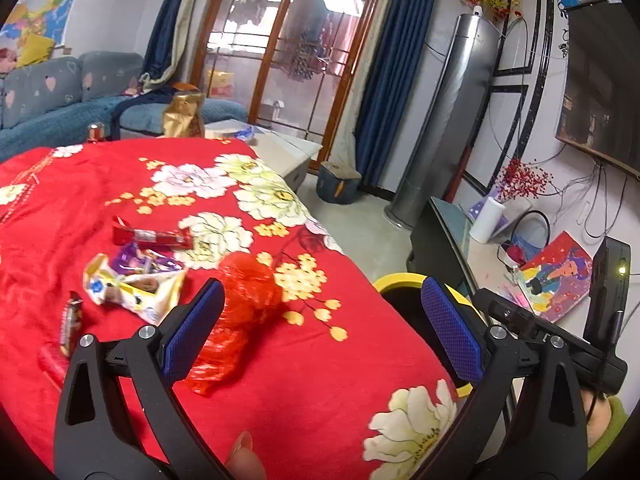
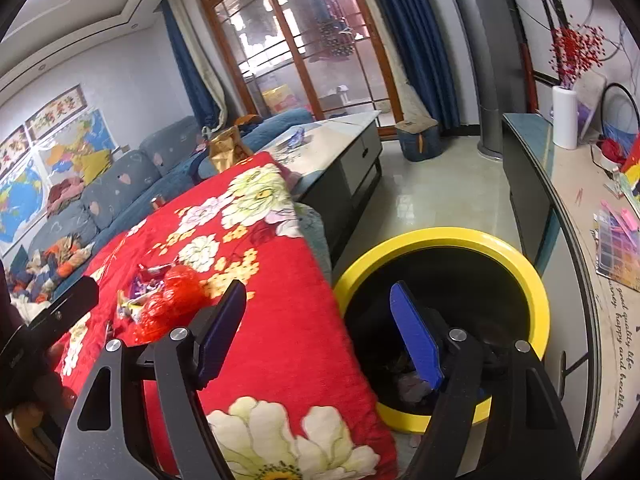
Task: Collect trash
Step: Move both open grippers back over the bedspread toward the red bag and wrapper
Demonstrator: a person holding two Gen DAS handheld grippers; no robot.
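A: Trash lies in a loose heap on the red cloth (image 1: 280,380) over the table. Nearest the left gripper (image 1: 320,324) is a red bag (image 1: 236,312), crumpled, its near end just beside the left blue pad.

B: And beyond the bag?

A: A white wrapper (image 1: 132,288) touching a purple wrapper (image 1: 148,262), then a red wrapper (image 1: 154,237) a bit farther from the bag. A dark bar (image 1: 71,326) sits left of the white wrapper.

B: How do the fingers stand?

A: Left gripper's fingers are spread wide, nothing between the pads. Right gripper (image 2: 320,338) has its fingers spread too and empty; one pad hangs over the cloth's edge, the other over the bin (image 2: 516,256).

B: Where's the bin from the bag?

A: Right of it, on the floor, just beside the table's edge. It has a yellow rim and a black inside, with some scraps at the bottom.

B: Anything farther back?

A: A gold pouch (image 1: 184,116) stands at the cloth's far edge, well beyond the bag.
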